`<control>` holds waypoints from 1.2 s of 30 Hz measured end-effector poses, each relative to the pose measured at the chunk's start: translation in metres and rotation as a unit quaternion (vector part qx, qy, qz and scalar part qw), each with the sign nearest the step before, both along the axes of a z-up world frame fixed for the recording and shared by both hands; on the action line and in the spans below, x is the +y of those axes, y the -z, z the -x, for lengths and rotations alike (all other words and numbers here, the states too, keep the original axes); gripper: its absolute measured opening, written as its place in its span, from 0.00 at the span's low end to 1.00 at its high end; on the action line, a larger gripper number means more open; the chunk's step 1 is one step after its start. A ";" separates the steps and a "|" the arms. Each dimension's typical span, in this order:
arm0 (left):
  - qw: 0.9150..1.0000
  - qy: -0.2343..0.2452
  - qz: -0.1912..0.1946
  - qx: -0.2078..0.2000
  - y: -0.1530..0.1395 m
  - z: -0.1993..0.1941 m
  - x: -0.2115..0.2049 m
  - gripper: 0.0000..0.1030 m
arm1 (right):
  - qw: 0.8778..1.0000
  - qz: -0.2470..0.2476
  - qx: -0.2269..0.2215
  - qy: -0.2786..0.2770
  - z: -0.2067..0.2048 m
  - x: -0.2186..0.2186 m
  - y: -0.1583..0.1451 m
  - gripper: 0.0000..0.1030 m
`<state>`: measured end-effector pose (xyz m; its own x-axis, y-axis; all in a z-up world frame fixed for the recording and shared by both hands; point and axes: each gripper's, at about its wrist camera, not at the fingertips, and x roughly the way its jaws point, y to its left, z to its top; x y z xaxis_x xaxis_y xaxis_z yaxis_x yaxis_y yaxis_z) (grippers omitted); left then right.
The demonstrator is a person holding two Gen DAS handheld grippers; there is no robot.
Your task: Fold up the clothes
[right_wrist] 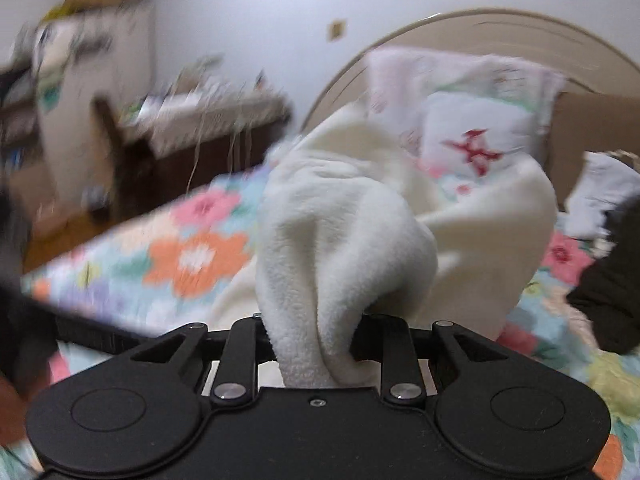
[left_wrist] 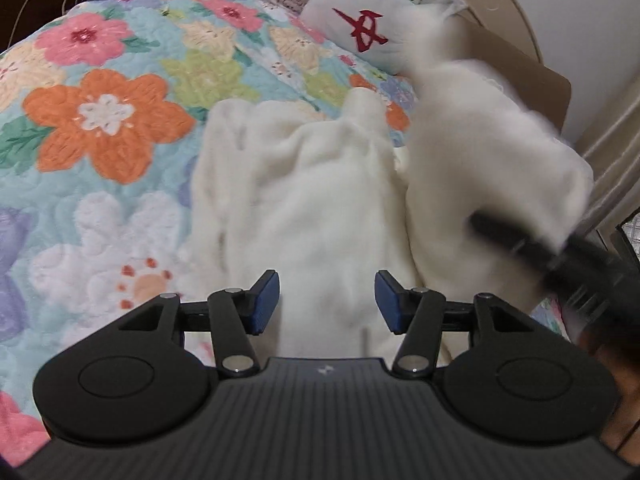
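Observation:
A cream fleece garment (left_wrist: 304, 184) lies crumpled on the floral quilt (left_wrist: 100, 120) of a bed. My left gripper (left_wrist: 327, 300) is open, its blue pads on either side of a strip of the fleece without pinching it. In the right wrist view my right gripper (right_wrist: 316, 336) is shut on a bunched fold of the same cream fleece garment (right_wrist: 344, 240), lifted off the bed; the fabric hides its fingertips. In the left wrist view the right gripper (left_wrist: 520, 244) shows as a dark blur holding up the raised part at the right.
A white pillow with a red character (left_wrist: 360, 28) and patterned pillows lean on the beige headboard (right_wrist: 500, 28). A cardboard sheet (left_wrist: 520, 72) stands at the bed's right. A dark garment (right_wrist: 612, 280) lies on the quilt at right. A cluttered bench (right_wrist: 200, 120) stands beside the bed.

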<state>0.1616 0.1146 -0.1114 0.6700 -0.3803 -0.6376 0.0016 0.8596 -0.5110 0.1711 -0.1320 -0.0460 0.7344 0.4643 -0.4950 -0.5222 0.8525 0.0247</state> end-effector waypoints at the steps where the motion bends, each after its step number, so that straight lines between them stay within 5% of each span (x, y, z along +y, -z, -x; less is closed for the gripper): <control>1: 1.000 -0.003 0.000 0.007 0.002 0.001 0.003 0.51 | 1.000 0.010 0.001 -0.007 0.001 0.007 0.005 0.27; 9: 0.999 -0.008 0.044 -0.001 0.013 -0.003 0.014 0.51 | 0.994 0.087 0.011 -0.062 0.009 0.061 0.043 0.27; 13: 0.997 -0.017 0.081 -0.003 0.010 -0.009 0.025 0.51 | 0.998 0.020 0.005 -0.067 0.012 0.056 0.023 0.27; 21: 0.999 -0.040 -0.002 0.026 0.008 -0.013 0.029 0.50 | 0.990 0.089 -0.016 -0.106 0.029 0.101 0.060 0.27; 26: 0.999 -0.049 0.006 -0.007 -0.010 -0.001 0.045 0.51 | 0.991 0.097 -0.032 -0.091 0.030 0.103 0.062 0.39; 30: 0.996 -0.035 0.064 -0.054 -0.029 0.005 0.051 0.65 | 0.983 0.138 -0.050 -0.107 0.042 0.118 0.080 0.46; 33: 0.996 0.010 0.045 -0.070 -0.036 0.005 0.035 0.76 | 0.981 0.143 -0.060 -0.118 0.052 0.125 0.083 0.54; 36: 0.998 0.026 0.020 -0.045 -0.025 -0.004 0.018 0.76 | 0.983 0.121 -0.052 -0.129 0.052 0.121 0.078 0.55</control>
<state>0.1651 0.1325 -0.0868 0.7023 -0.4397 -0.5599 0.0922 0.8360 -0.5409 0.1193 -0.0106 -0.1244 0.6604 0.5195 -0.5421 -0.7103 0.6665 -0.2266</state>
